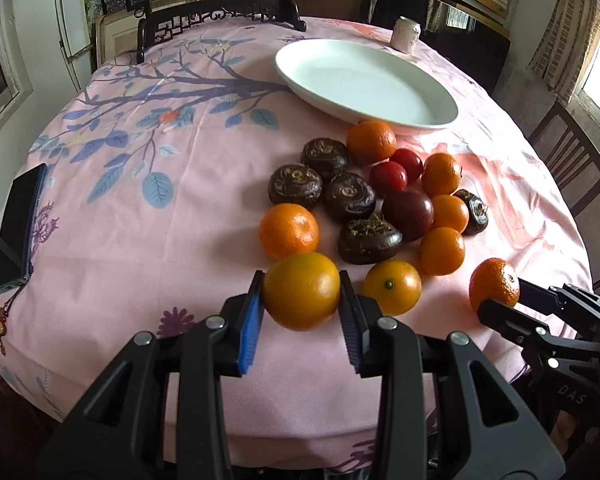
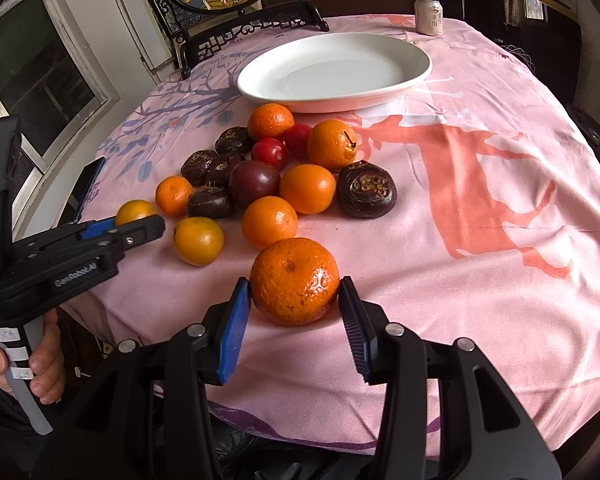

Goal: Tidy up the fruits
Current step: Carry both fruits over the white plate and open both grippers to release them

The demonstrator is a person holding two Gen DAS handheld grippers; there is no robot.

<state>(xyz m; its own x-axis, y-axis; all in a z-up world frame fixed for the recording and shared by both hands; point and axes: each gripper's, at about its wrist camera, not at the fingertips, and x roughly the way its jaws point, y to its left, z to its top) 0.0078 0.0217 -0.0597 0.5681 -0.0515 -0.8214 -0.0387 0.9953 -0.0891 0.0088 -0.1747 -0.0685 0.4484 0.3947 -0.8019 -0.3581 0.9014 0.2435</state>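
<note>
My left gripper (image 1: 302, 280) is shut on a smooth yellow-orange citrus fruit (image 1: 302, 290) near the table's front edge; the same fruit (image 2: 134, 210) shows at the left gripper's tips in the right wrist view. My right gripper (image 2: 294, 284) is shut on a rough-skinned mandarin (image 2: 294, 280), also visible in the left wrist view as the mandarin (image 1: 494, 284). Behind them lies a pile of several oranges, dark brown water chestnuts (image 1: 350, 196), red cherry fruits (image 1: 388, 178) and a purple plum (image 1: 408, 210). A white oval plate (image 1: 360, 80) stands beyond the pile with nothing on it.
A dark phone (image 1: 18, 228) lies at the left table edge. A drink can (image 2: 430, 16) stands behind the plate. A carved black stand (image 1: 220, 12) with a round picture is at the far edge. A hand (image 2: 40, 364) holds the left gripper's grip. Pink cloth covers the table.
</note>
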